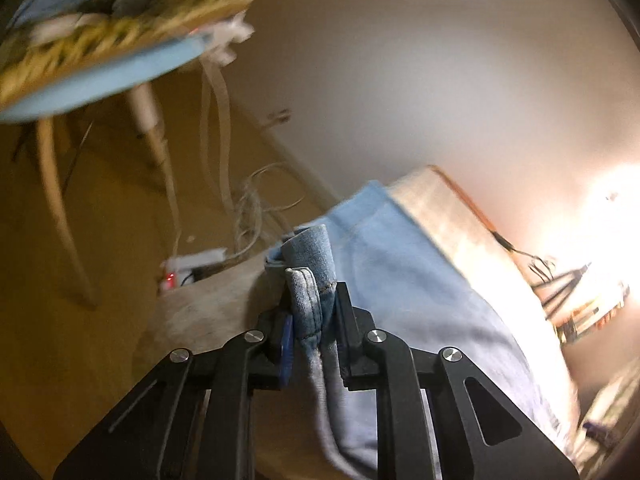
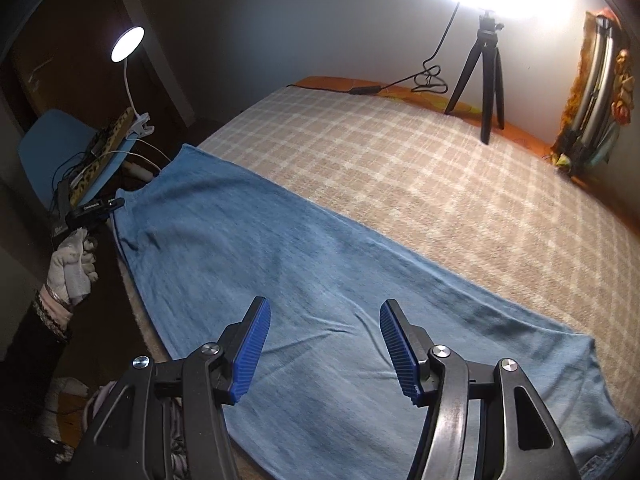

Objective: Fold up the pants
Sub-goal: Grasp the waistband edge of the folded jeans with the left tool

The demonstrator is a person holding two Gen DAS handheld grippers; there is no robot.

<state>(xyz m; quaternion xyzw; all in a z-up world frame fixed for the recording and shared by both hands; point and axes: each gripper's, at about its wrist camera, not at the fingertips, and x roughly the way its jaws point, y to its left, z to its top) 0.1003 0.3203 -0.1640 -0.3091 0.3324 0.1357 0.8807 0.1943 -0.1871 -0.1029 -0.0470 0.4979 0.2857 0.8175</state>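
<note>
The pants [image 2: 320, 272], blue denim, lie flat and lengthwise on the bed [image 2: 440, 168], over its checked beige cover, along the bed's near edge; one end reaches toward the blue chair [image 2: 52, 140] beside the bed. The left gripper [image 1: 310, 304] has its fingers [image 1: 346, 312] closed on a bunched, seamed edge of the pants, which stands up between them; the rest of the cloth trails away across the bed. The right gripper [image 2: 324, 344] hovers above the middle of the pants with its blue-padded fingers [image 2: 252, 352] spread wide, holding nothing. A black tripod [image 2: 486, 76] stands at the bed's far edge; a lit clip lamp [image 2: 128, 44] is fixed by the chair.
</note>
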